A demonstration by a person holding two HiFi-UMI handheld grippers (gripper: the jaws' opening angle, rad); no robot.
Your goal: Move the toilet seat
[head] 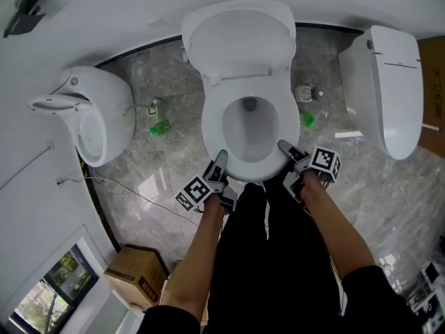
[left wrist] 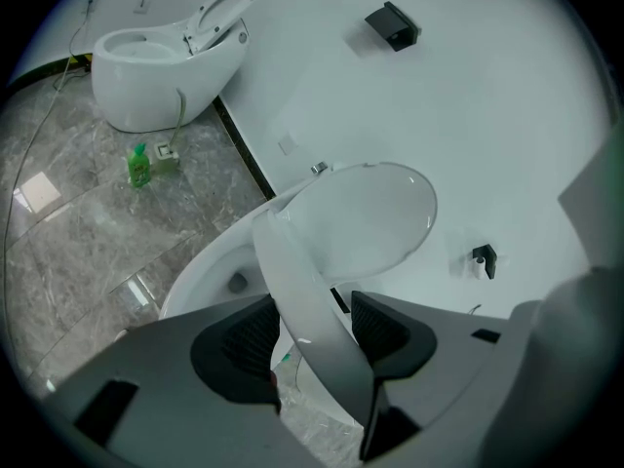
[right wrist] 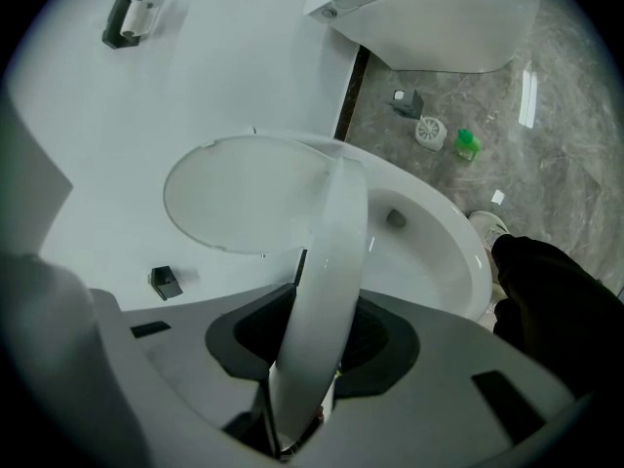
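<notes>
Jaws first: what does the entry say for each?

Item one, your left gripper (left wrist: 312,337): both pads are pinched on the toilet seat (left wrist: 291,279), at the left of its near edge. Item two, your right gripper (right wrist: 314,347): its pads are clamped on the same seat's rim, at the right of the near edge.

And the seat itself, where is it listed?

Between your two grippers, tilted, with its near edge lifted clear of the toilet bowl (right wrist: 444,237) and its far edge at the hinge. Behind it the lid (head: 240,37) stands raised against the far white wall.

What else is on the list?

One marble floor (head: 163,169). One green bottle (head: 160,127) on the floor left of the bowl, and a second green bottle (head: 306,119) on the right. One rounded toilet (head: 97,113) well to the left, with its seat up. One closed toilet (head: 389,89) well to the right. One cardboard box (head: 135,270) at the near left. One black holder (head: 24,9) on the wall, far left.
</notes>
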